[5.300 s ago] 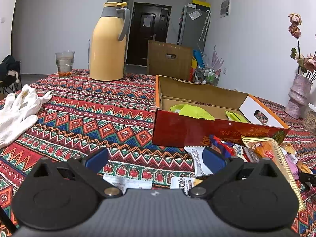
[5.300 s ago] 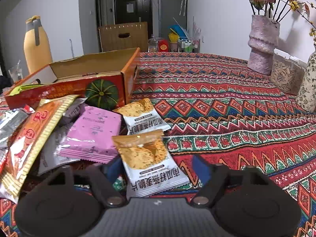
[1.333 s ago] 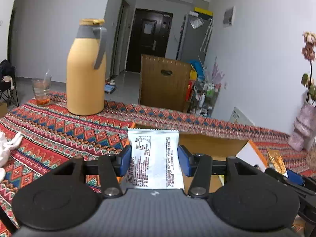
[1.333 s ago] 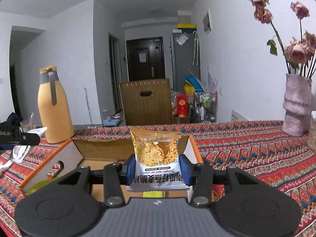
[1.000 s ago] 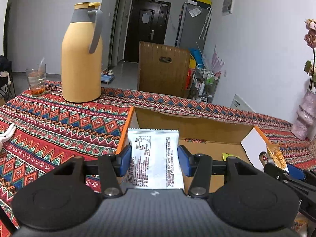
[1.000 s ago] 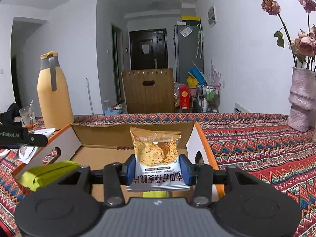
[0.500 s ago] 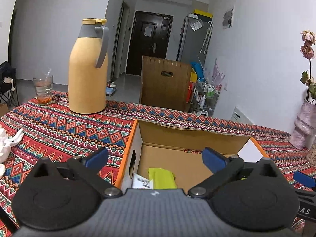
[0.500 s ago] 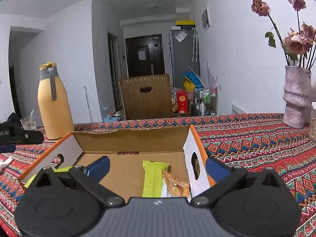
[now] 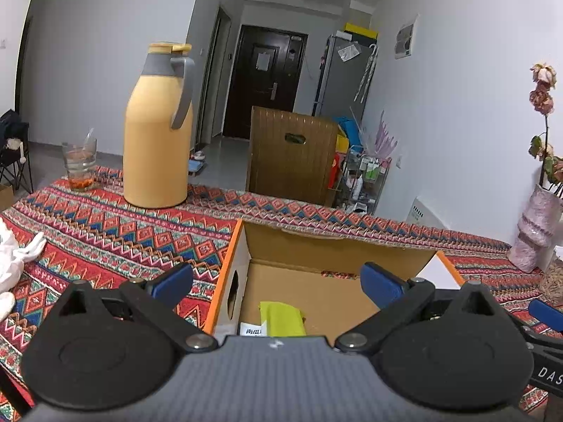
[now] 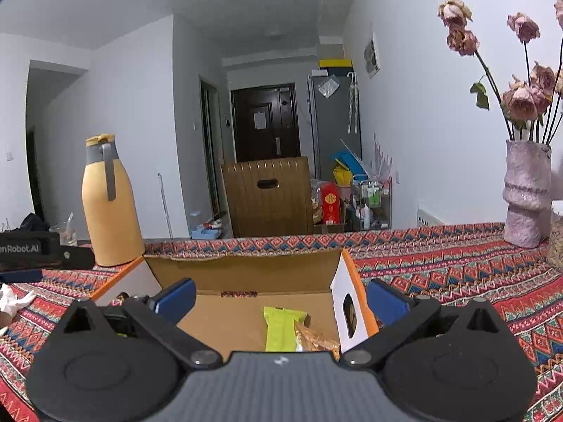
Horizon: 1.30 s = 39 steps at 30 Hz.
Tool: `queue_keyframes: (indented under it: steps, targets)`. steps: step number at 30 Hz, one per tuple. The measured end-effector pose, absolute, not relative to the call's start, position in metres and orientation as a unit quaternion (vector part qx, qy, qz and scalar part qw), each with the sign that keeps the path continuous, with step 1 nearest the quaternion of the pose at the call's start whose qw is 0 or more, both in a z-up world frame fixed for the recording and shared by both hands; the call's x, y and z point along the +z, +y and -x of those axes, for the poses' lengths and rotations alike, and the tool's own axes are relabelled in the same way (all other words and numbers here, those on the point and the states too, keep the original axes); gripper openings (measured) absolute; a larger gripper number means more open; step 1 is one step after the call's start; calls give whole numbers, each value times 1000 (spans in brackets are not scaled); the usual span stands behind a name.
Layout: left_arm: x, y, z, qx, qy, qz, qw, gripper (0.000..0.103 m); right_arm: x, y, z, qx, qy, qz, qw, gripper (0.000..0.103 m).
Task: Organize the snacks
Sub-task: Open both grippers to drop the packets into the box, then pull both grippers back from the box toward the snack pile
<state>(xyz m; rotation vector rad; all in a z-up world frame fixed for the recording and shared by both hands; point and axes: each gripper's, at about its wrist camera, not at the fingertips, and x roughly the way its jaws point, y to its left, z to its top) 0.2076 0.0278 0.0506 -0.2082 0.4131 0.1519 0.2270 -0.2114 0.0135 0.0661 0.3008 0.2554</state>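
Observation:
An open cardboard box (image 9: 337, 249) with orange edges sits on the patterned tablecloth. My left gripper (image 9: 278, 279) is open and empty above its left end. Below it lie a green packet (image 9: 281, 318) and a white snack packet (image 9: 250, 330), mostly hidden by the gripper body. My right gripper (image 10: 281, 293) is open and empty above the box (image 10: 242, 270) at its right end. Under it lie a green packet (image 10: 281, 327) and an orange-and-white snack packet (image 10: 316, 343). The other snacks on the table are out of view.
A yellow thermos (image 9: 156, 133) and a glass (image 9: 80, 163) stand at the back left. A white glove (image 9: 14, 263) lies at the left edge. A pink vase with dried roses (image 10: 524, 193) stands at the right. A brown chair back (image 9: 292, 154) is behind the table.
Both grippers opened and dropped their snack packets into the box. They have since risen a little and stay open.

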Motion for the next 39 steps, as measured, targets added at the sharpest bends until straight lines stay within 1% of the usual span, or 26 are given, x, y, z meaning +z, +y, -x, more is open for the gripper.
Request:
queue_keyframes:
  steps: [9,17,28,39]
  targets:
    - [67,28,-184,67,199,101,973,103,30,-215,-200,134,136,-28,981,103]
    - [68,30,-152,60,204,97,972,103,24,-226,-170,138,143,-34,980,103]
    - [49,29,-103,48,223,85,970,103,2,-246,-125,115,165,-39,979,103]
    - [19,38,-74,63,240,89,965,103,-17,-262,-86,90,182,-26,979,103]
